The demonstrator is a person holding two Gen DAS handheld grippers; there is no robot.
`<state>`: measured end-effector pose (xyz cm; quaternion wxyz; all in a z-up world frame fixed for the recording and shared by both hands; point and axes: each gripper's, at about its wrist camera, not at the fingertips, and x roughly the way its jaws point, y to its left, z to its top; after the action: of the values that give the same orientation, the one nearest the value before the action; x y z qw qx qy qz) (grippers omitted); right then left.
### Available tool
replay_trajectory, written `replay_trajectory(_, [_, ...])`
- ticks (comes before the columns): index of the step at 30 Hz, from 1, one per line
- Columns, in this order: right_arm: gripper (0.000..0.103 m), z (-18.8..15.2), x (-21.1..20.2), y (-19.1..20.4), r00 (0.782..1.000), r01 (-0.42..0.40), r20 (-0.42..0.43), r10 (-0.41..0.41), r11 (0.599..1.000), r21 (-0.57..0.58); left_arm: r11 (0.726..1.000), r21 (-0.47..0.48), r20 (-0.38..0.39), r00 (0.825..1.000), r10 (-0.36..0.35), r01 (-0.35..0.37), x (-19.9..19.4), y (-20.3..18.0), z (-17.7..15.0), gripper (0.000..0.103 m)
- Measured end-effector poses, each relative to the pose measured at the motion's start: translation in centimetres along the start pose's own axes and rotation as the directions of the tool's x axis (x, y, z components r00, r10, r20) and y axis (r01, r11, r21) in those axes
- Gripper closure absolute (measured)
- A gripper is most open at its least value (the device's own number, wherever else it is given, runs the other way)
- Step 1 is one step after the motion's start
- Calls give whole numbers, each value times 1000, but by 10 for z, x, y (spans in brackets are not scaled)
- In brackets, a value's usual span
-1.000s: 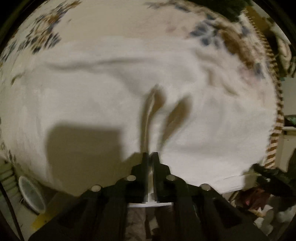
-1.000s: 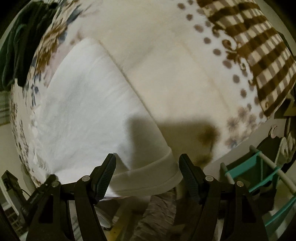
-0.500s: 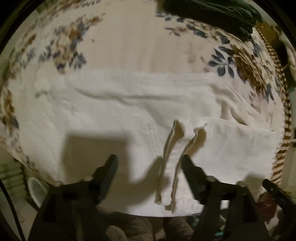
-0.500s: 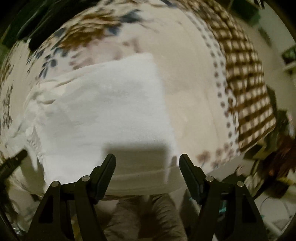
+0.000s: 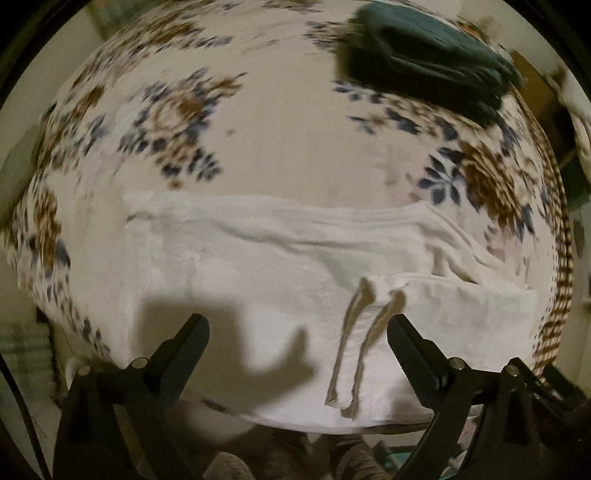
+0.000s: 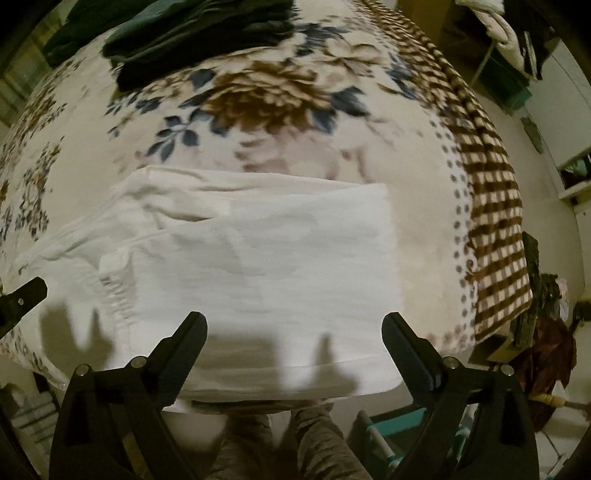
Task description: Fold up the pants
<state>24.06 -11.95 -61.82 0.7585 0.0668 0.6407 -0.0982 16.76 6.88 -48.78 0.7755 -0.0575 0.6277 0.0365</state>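
White pants [image 5: 258, 280] lie folded in a flat rectangle on a floral blanket [image 5: 280, 147], near its front edge. Two drawstrings [image 5: 354, 343] trail over the top layer toward the front edge. The same pants [image 6: 266, 266] fill the middle of the right wrist view, with the hem edge at the front. My left gripper [image 5: 297, 332] is open and empty, raised above the pants' front edge. My right gripper [image 6: 293, 330] is open and empty, raised above the folded leg end.
A dark green folded garment [image 5: 428, 62] lies at the far side of the blanket, also in the right wrist view [image 6: 192, 33]. A brown checked border [image 6: 487, 206] runs along the blanket's right side. A teal rack [image 6: 384, 435] stands below the front edge. The person's legs [image 6: 295, 443] stand in front.
My left gripper opened, let go of the white fabric and pulled back upward. My right gripper stayed open and drew back and up, so more of the blanket shows.
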Motion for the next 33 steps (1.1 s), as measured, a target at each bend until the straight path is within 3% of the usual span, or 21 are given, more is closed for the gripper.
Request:
replay_trajectory(3, [5,0,5,13,999,-51,-19,51,999,-14,989,-138,-14,999,-53,50,1,36,-14,4])
replay_trajectory(4, [5,1,8,20,996,-89,-33,88,996,-18,976,-201,-20,996,-88,82,5,51,-18,4])
replay_trajectory(6, [5,2,14,35,989,-135,-58,133,990,-36,925,-356,-21,988,-153,136,15,89,-32,5])
replay_trajectory(10, [5,0,23,72,981,-178,-94,169,979,-100,769,-609,27,975,-222,192,36,158,-70,6])
replay_trajectory(14, [5,-5,33,103,975,-197,-136,178,971,-139,568,-784,96,952,-290,252,64,205,-98,6])
replay_trajectory(15, [5,-7,37,109,973,-201,-147,180,969,-143,538,-798,117,946,-303,271,70,211,-98,6])
replay_trajectory(16, [5,-9,40,114,971,-202,-157,179,968,-147,526,-798,145,941,-307,294,75,216,-94,7])
replay_trajectory(18, [5,-12,46,121,970,-197,-172,170,968,-158,561,-767,171,942,-288,310,81,216,-82,13])
replay_trajectory(20, [5,-14,52,127,969,-193,-185,163,968,-160,637,-727,127,962,-242,256,89,213,-66,26])
replay_trajectory(21, [5,-14,54,128,969,-191,-191,160,969,-159,652,-720,109,966,-234,239,93,212,-63,28])
replay_trajectory(22, [5,-15,55,129,968,-188,-196,156,969,-158,656,-719,102,969,-226,229,94,213,-64,41])
replay_trajectory(23, [5,-15,56,130,968,-184,-198,151,970,-158,674,-712,84,976,-199,199,94,214,-66,66])
replay_trajectory(26, [5,-15,60,134,971,-169,-198,135,971,-169,720,-674,107,986,-126,165,73,211,-74,86])
replay_trajectory(31, [5,-19,66,135,971,-160,-206,124,973,-168,815,-556,204,977,-56,163,30,188,-66,93])
replay_trajectory(33, [5,-17,65,128,969,-166,-209,131,973,-158,822,-539,240,969,-62,186,28,193,-56,93])
